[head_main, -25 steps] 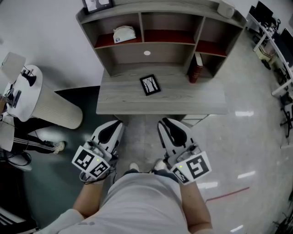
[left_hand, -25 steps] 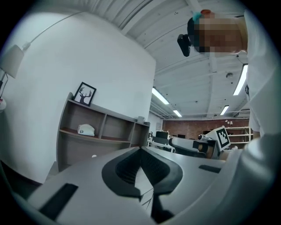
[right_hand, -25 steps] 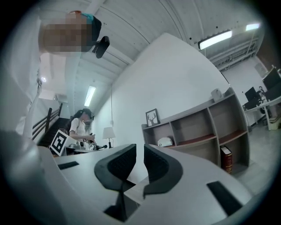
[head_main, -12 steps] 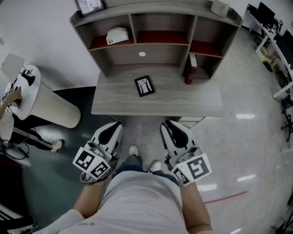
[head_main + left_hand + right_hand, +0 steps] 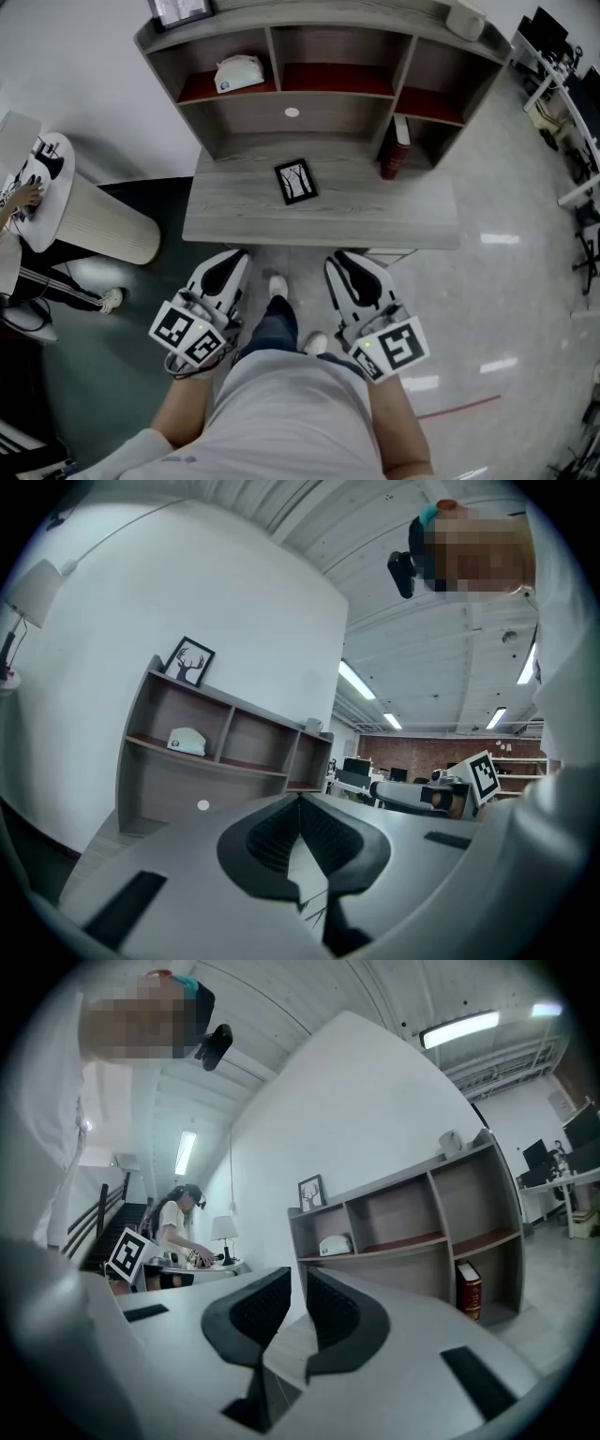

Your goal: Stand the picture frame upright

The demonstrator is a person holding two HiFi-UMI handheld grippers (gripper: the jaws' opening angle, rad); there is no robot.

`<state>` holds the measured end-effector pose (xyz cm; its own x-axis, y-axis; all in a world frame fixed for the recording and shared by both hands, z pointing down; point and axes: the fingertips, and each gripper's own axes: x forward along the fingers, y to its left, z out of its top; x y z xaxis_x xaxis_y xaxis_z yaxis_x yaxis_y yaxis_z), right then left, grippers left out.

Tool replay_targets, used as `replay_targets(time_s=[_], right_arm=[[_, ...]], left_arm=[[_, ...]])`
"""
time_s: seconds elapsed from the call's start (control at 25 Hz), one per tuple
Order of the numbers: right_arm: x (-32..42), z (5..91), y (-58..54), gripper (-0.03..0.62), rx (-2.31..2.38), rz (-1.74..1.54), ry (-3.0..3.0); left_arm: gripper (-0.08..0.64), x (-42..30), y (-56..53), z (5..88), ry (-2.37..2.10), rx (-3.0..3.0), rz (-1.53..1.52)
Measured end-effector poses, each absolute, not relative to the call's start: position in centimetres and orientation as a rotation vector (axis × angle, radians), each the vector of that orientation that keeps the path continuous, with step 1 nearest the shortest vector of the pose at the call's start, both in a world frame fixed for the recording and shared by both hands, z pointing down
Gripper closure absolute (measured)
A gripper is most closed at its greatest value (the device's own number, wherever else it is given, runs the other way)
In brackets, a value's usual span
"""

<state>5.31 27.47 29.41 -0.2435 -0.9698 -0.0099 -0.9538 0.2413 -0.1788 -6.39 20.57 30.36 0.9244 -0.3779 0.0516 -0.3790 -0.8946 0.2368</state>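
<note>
The picture frame [image 5: 296,181], black with a white tree picture, lies flat on the grey desk [image 5: 375,202] below the hutch. Neither gripper view shows it. My left gripper [image 5: 234,256] [image 5: 300,803] is held level in front of the desk's near edge, jaws shut with nothing between them. My right gripper [image 5: 337,257] [image 5: 292,1290] is beside it, to the right, also shut and empty. Both are short of the desk and well apart from the frame.
The hutch carries a second, upright frame [image 5: 178,11] [image 5: 189,661] [image 5: 311,1192] and a white cup [image 5: 466,19] on top. It also holds a white object [image 5: 236,73] on a shelf and a red book [image 5: 393,145] [image 5: 468,1290]. A person works at a round white table [image 5: 42,187] at the left.
I have stepped toward the desk, one foot now forward between the grippers. Both grippers have come slightly nearer the desk edge, still shut.
</note>
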Motion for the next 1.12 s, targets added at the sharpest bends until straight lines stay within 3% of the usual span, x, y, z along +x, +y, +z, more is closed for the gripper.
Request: replay_targets(time_s=[1.12], right_arm=[[8.4, 31.6, 4.5, 0.545, -2.037, -0.279, 2.322]], left_arm=[[0.543, -3.5, -2.5, 32.9, -0.469, 2.775, 0.042]])
